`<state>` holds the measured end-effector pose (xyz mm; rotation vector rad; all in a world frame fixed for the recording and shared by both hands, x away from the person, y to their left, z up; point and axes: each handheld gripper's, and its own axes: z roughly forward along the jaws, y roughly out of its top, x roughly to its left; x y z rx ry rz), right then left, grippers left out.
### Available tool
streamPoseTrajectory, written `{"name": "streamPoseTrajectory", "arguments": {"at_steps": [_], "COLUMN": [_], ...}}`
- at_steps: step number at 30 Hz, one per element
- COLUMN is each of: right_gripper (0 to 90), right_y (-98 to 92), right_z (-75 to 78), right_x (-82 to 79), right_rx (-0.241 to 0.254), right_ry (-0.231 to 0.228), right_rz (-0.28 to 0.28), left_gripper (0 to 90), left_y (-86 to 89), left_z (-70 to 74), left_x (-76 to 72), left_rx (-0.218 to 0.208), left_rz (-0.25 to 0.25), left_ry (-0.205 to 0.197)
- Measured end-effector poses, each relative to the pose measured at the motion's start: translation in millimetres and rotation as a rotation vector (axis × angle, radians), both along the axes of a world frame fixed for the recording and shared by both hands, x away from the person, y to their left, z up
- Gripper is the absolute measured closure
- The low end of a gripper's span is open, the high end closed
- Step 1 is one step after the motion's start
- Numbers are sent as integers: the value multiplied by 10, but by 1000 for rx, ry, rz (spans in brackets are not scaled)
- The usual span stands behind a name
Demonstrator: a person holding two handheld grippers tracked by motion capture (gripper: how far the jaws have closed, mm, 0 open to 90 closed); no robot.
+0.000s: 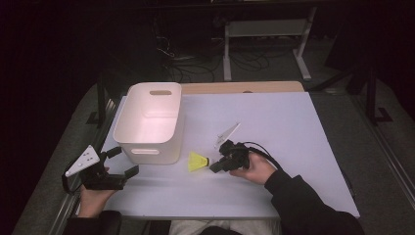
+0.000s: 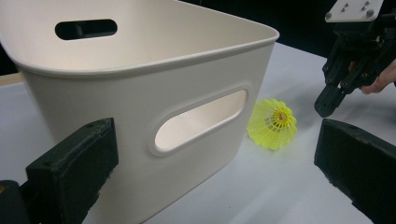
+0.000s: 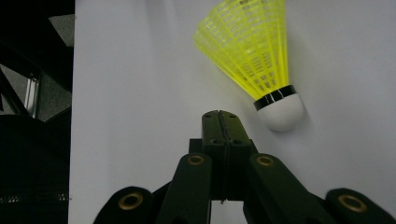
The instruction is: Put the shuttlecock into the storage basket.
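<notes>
High view: shuttlecock (image 1: 197, 162) lies on the table (image 1: 293, 127), at 4 o'clock from the bin (image 1: 149, 122). Right gripper (image 1: 214, 167) sits just at its 3 o'clock, jaws together, empty. Left gripper (image 1: 125, 161) at the bin's 7 o'clock, jaws apart, empty.

Left gripper view: jaws wide apart, bin wall (image 2: 140, 140) ahead between them.

Right gripper view: jaws pressed together; shuttlecock cork (image 3: 281, 112) at 1 o'clock, just beside the tips, apart.

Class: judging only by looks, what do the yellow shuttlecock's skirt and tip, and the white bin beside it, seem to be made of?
Shuttlecock: the skirt looks like moulded yellow plastic, an open lattice of ribs; the rounded white tip looks matte, perhaps foam or rubber. White bin: probably smooth, slightly glossy plastic, with a soft sheen, rounded corners and moulded handle slots.
</notes>
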<state>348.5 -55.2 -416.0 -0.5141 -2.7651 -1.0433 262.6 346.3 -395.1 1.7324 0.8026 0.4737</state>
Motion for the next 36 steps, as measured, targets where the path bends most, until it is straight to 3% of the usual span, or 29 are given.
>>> {"name": "streamPoseTrajectory", "arguments": {"at_steps": [15,36], "right_gripper": [888,888], "right_y": [230,420], "right_z": [-43,-85], "right_x": [-61,32], "right_rx": [-6,-17], "right_ry": [-1,-13], "right_rz": [56,62], "left_gripper": [0,0], "left_y": [1,3], "left_z": [0,1], "left_x": [-1,-2], "left_rx": [0,0], "left_rz": [-1,-2], "left_ry": [0,-2]}}
